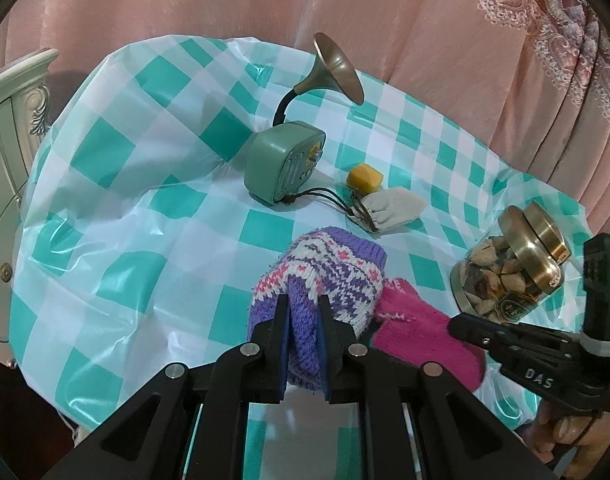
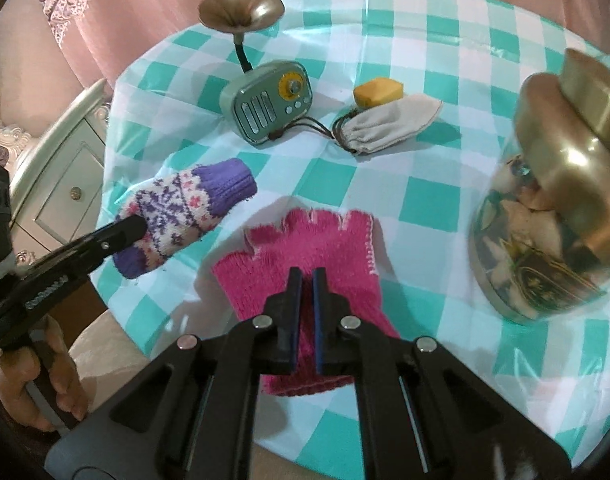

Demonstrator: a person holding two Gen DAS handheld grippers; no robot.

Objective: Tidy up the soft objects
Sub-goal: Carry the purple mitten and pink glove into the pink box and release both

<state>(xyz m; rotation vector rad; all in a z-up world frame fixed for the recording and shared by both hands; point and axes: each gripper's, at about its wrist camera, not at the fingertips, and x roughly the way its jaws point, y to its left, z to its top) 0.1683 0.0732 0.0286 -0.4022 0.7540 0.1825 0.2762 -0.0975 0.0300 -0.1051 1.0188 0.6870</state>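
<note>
Left gripper (image 1: 303, 300): fingers (image 1: 281, 320) clamped on purple-and-white patterned knit mitten (image 2: 185, 210), gripped at fingertip end, ribbed purple cuff pointing away toward far side of bench (image 1: 153, 200). Mitten lifted or resting: cannot tell.

Centre: green retro radio-style speaker with brass horn (image 2: 267, 104), upright, well clear of knitwear. Just right of it, small yellow sponge block (image 2: 379, 92) touching beige drawstring cloth pouch (image 2: 389, 126).

Near edge, right of mitten: bright pink fuzzy fingerless knit glove (image 2: 301, 256), lying flat on teal-and-white checked plastic cover, finger stubs pointing away. Right gripper (image 2: 307, 276): fingers together, above glove's palm; no fabric visible between them, so judged not held.

Far right: glass jar with brass lid (image 2: 545, 216), filled with dried pieces, close beside glove.

Handling assessment: both knit items light, limp, non-slip, no breakage risk; sagging and folding likely once lifted. Recommended hold for pink glove: pinch of cuff edge or a raised fold mid-palm. Caution: jar heavy and fragile, cover slick.
</note>
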